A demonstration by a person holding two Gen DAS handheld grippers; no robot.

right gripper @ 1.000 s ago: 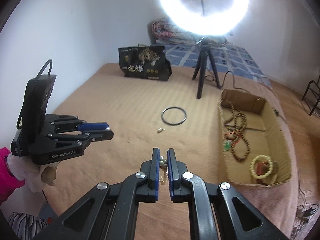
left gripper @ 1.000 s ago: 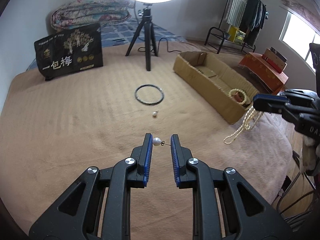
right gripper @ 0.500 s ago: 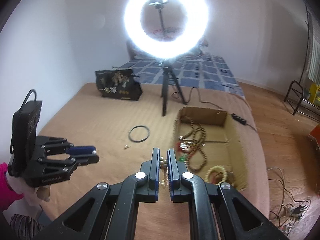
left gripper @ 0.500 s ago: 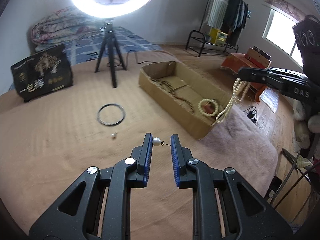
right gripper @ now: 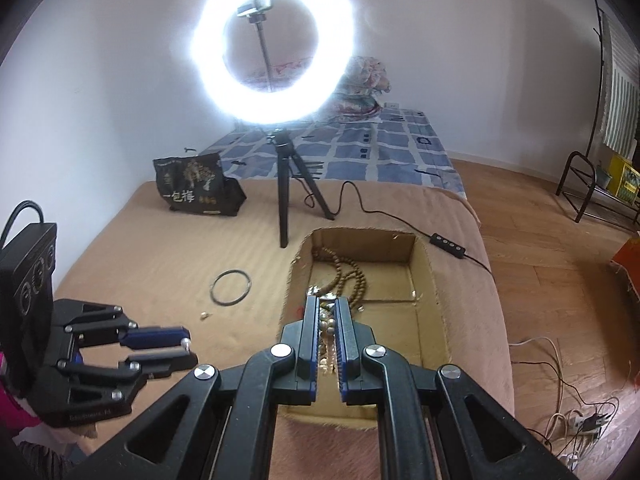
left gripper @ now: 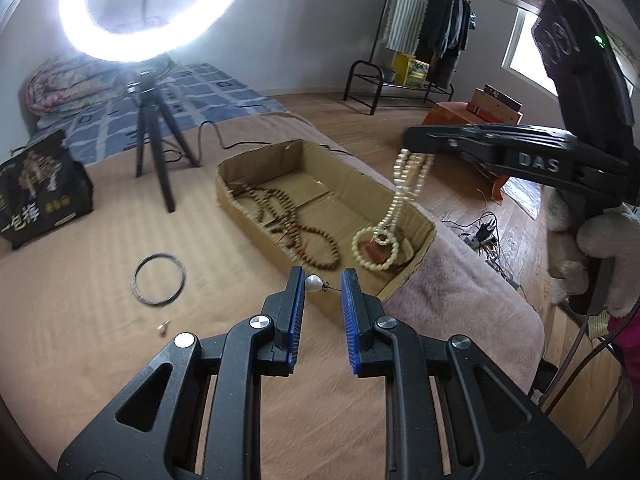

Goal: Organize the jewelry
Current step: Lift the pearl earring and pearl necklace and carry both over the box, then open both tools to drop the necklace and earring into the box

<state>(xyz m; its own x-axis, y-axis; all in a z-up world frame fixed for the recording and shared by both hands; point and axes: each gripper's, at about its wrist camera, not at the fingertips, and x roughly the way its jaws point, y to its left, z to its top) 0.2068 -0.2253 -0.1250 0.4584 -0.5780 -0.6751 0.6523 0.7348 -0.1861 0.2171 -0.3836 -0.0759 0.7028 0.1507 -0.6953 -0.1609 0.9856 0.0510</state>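
Left wrist view shows the left gripper (left gripper: 323, 288) with its blue-padded jaws set a little apart, pinching a white pearl earring (left gripper: 314, 283) across the gap: the pearl sits against the left pad and its thin metal post reaches to the right pad. Just beyond the fingertips lies a long, open brown cardboard box (left gripper: 256, 222) on the tan blanket (left gripper: 80, 320), holding dark wooden bead strands (left gripper: 288, 216) and a cream bead bracelet (left gripper: 374, 250) at its near right end. At the right, the right gripper (left gripper: 412, 148) hangs above the box with a cream pearl necklace (left gripper: 402, 196) dangling from its tip down toward the bracelet. On the blanket left of the box lie a thin black ring-shaped bangle (left gripper: 159, 279) and, nearer, a second small pearl earring (left gripper: 162, 328). Right wrist view shows the right gripper's (right gripper: 328, 316) jaws nearly together, clamped on the pearl necklace (right gripper: 327, 344), poised over the box (right gripper: 428, 280).
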